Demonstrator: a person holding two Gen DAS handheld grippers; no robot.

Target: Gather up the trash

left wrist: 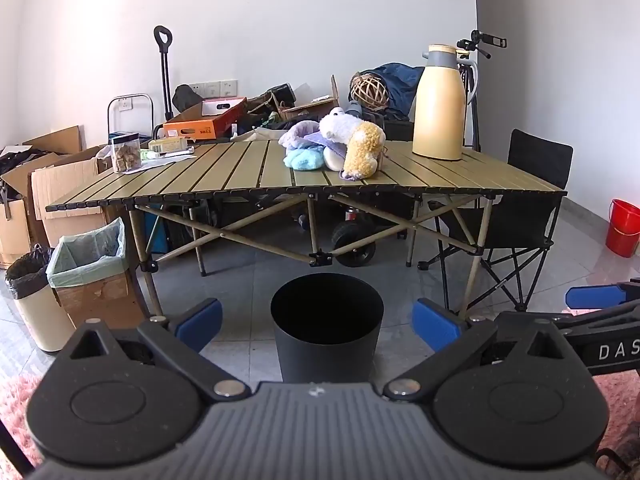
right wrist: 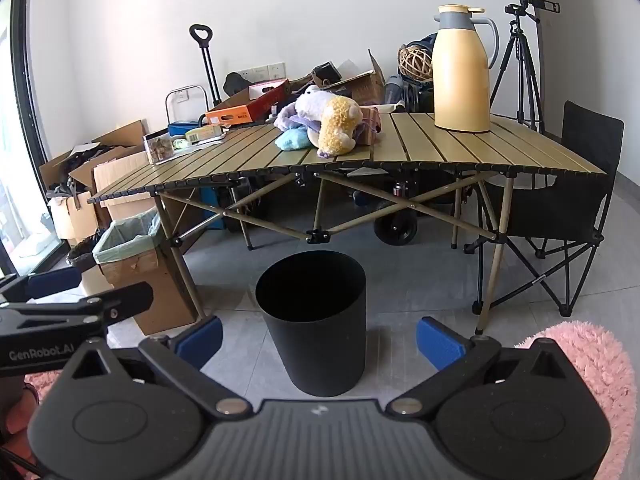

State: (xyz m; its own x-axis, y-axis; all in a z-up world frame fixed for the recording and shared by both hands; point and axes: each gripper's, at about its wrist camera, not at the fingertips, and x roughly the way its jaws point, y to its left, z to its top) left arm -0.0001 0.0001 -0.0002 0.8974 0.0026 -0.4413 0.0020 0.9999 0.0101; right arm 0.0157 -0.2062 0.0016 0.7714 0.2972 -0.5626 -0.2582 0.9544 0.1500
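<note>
A black round bin [left wrist: 326,330] stands on the grey tile floor in front of a folding slatted table [left wrist: 248,178]; it also shows in the right wrist view [right wrist: 312,324]. My left gripper [left wrist: 318,326] is open and empty, its blue pads [left wrist: 200,322] wide apart, framing the bin from a distance. My right gripper [right wrist: 318,340] is open and empty too, also facing the bin. The right gripper's blue tip shows at the right edge of the left wrist view [left wrist: 596,296]. The bin's inside is dark; no contents can be made out.
On the table [right wrist: 460,152] lie plush toys [right wrist: 324,120], a tall yellow thermos jug [right wrist: 462,70] and a clear snack container [right wrist: 159,148]. A lined cardboard bin [left wrist: 92,270], a white bin [left wrist: 34,300], a black folding chair [right wrist: 568,204], boxes, a red bucket [left wrist: 624,228] and a pink rug [right wrist: 592,364] surround it.
</note>
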